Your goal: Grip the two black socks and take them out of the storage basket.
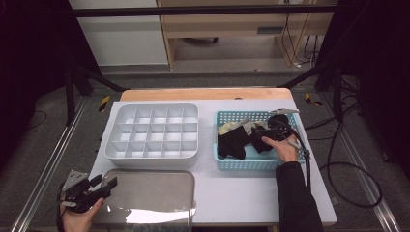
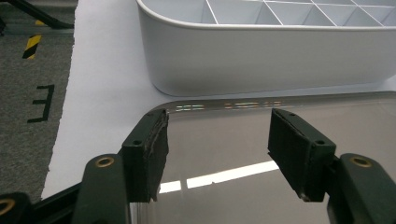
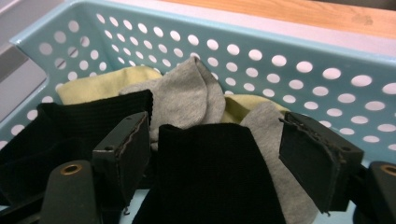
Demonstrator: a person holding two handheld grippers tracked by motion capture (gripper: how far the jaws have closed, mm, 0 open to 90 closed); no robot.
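Jaws on the right gripper (image 3: 219, 154) stand spread wide, and a black sock (image 3: 210, 177) sits right between them without either pad pressing on it yet, so nothing is grasped. That sock runs up the middle of the right gripper view, its ribbed cuff edge at the far end pointing away from the claw toward the basket's back wall, long axis roughly in line with the jaws (handy for a pinch across the width). Just beyond it lies a grey sock (image 3: 187, 98), with a pale yellow sock (image 3: 98, 84) peeking out behind that, and another dark piece off to the claw's left side. All of it sits in the blue perforated basket (image 3: 299, 70).

My read: this is the reach-in step of picking a sock out of the pile. Next move probably calls for sinking a touch lower and clamping on the black fabric alone, not the grey one under it, then lifting clear of the basket rim.

Over in the high view, the left gripper (image 1: 104, 186) is well away from all this, jaws also wide apart and empty, hovering over the near edge of a clear lid (image 2: 280, 186). Past that lid sits the white divided tray (image 1: 151, 131), which I'd guess is where the socks end up.
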